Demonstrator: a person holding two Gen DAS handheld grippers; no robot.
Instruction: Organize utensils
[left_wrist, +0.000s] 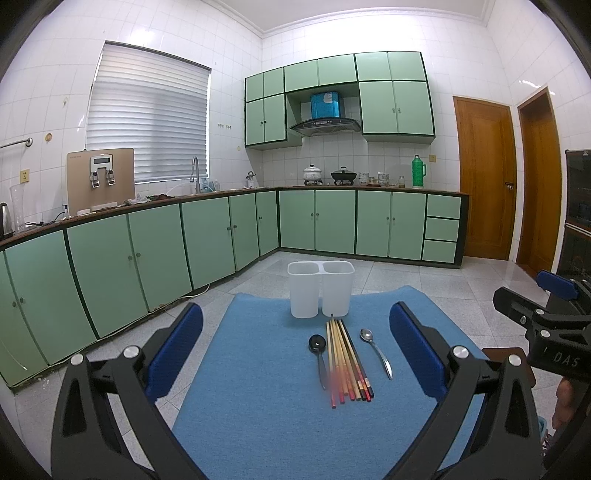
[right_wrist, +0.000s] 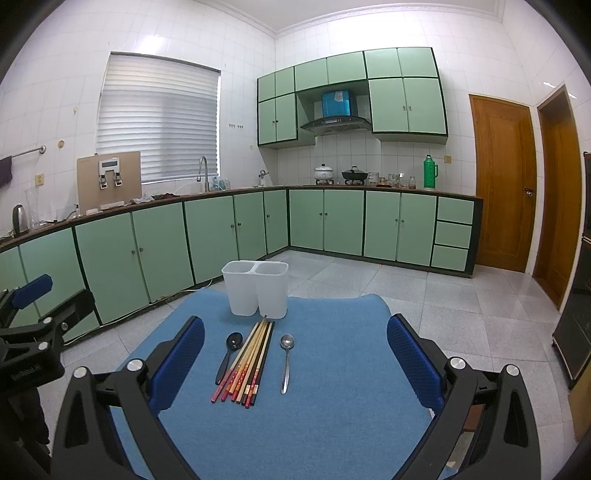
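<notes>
Both tongs, left gripper (left_wrist: 295, 354) and right gripper (right_wrist: 295, 354), are hovering spread wide and empty; ahead between their fingers are lying bundled wooden chopsticks (left_wrist: 347, 360), a black spoon (left_wrist: 318, 350) and a steel spoon (left_wrist: 375, 350), with the white plastic two-compartment holder (left_wrist: 319, 288) beyond, so sorting is apparently just beginning, and descending onto one utensil comes next.

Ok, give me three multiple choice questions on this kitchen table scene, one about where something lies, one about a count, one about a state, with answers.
1. Where does the black spoon lie?
A. left of the chopsticks
B. inside the white holder
C. right of the silver spoon

2. How many compartments does the white holder have?
A. one
B. two
C. four

3. What state are the left gripper and right gripper in?
A. both open, holding nothing
B. left shut on a spoon
C. right shut on chopsticks

Answers: 1 A, the black spoon sits on the blue mat at the bundle's left. 2 B, two openings show side by side. 3 A, both pairs of blue pads stand wide apart above the mat.
</notes>
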